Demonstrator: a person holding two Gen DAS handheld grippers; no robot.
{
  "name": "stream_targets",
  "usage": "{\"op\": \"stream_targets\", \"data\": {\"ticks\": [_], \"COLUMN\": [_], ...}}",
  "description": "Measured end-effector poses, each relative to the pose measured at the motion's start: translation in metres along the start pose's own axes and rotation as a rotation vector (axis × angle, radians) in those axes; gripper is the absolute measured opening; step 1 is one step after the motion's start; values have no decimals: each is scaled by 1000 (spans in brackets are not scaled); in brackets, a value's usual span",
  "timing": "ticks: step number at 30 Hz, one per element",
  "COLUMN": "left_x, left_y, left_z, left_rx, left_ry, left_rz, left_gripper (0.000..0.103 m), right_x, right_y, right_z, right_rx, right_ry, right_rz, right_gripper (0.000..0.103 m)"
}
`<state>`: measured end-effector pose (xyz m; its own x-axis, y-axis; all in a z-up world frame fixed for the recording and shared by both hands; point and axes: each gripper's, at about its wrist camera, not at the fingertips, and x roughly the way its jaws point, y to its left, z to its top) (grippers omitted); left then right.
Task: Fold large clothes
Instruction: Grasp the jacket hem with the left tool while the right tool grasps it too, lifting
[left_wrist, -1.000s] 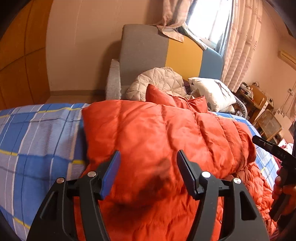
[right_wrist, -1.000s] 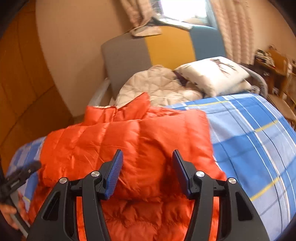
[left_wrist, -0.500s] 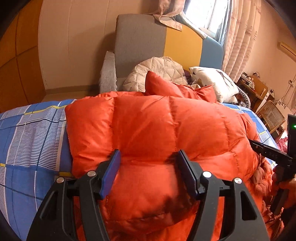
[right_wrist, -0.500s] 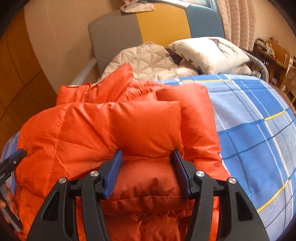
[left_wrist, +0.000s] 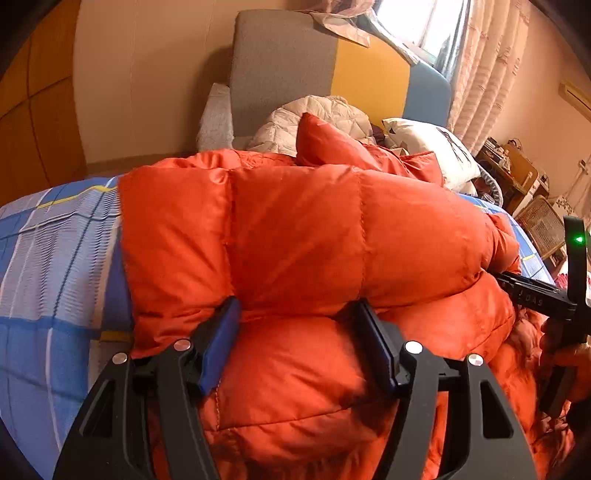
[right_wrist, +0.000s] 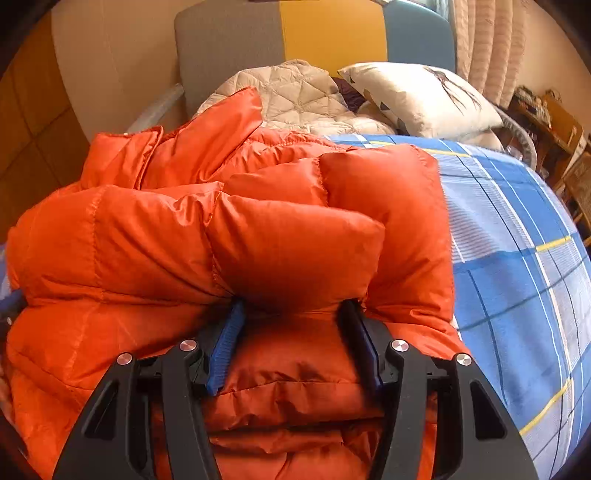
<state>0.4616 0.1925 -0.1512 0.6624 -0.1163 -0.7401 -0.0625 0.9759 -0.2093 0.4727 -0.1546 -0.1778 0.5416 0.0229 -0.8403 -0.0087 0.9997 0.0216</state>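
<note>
A puffy orange down jacket (left_wrist: 295, 229) lies folded over itself on the blue plaid bed (left_wrist: 55, 266). My left gripper (left_wrist: 299, 317) is open, its fingertips pushed in under the folded top layer near the jacket's left end. My right gripper (right_wrist: 291, 314) is open too, its tips tucked under the top layer of the jacket (right_wrist: 258, 236) at its right end. The right gripper's body (left_wrist: 535, 295) shows at the right edge of the left wrist view. The tips of both grippers are hidden by the fabric.
A grey, yellow and blue headboard (right_wrist: 295, 33) stands behind. A beige quilted jacket (right_wrist: 295, 96) and a white pillow (right_wrist: 417, 99) lie at the head of the bed (right_wrist: 517, 258). Wooden furniture (left_wrist: 517, 173) and curtains (left_wrist: 487, 66) are at the right.
Both grippers have moved forward and down into the jacket. Their tips have gone from above the fabric to under the folded top layer, which now bulges over them.
</note>
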Motion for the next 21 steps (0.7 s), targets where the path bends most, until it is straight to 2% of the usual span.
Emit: {"op": "stream_targets", "data": {"ticks": [1, 2, 3, 5, 8, 11, 16, 21], "left_x": [-7, -15, -27, -49, -82, -113, -149, -173], "left_y": [0, 1, 2, 6, 21, 40, 64, 66], "left_z": [-2, -4, -8, -17, -41, -72, -132, -186], "left_rx": [-5, -12, -21, -26, -58, -89, -135, -173], "left_ry": [-6, -12, -17, -38, -46, -45, -11, 29], "left_rz": [5, 14, 13, 19, 11, 4, -18, -73], "left_gripper": [73, 76, 76, 77, 78, 78, 76, 70], "right_x": [-6, -14, -21, -41, -63, -85, -121, -146], "right_y": [-3, -8, -9, -16, -30, -48, -87, -113], "right_z": [0, -1, -2, -11, -30, -53, -113, -176], "right_rx": [24, 48, 58, 65, 72, 62, 40, 57], "right_ry": [0, -3, -11, -31, -3, 12, 63, 124], "right_rz": [22, 56, 70, 89, 126, 117, 74, 115], "right_gripper": [62, 69, 74, 77, 79, 80, 80, 80]}}
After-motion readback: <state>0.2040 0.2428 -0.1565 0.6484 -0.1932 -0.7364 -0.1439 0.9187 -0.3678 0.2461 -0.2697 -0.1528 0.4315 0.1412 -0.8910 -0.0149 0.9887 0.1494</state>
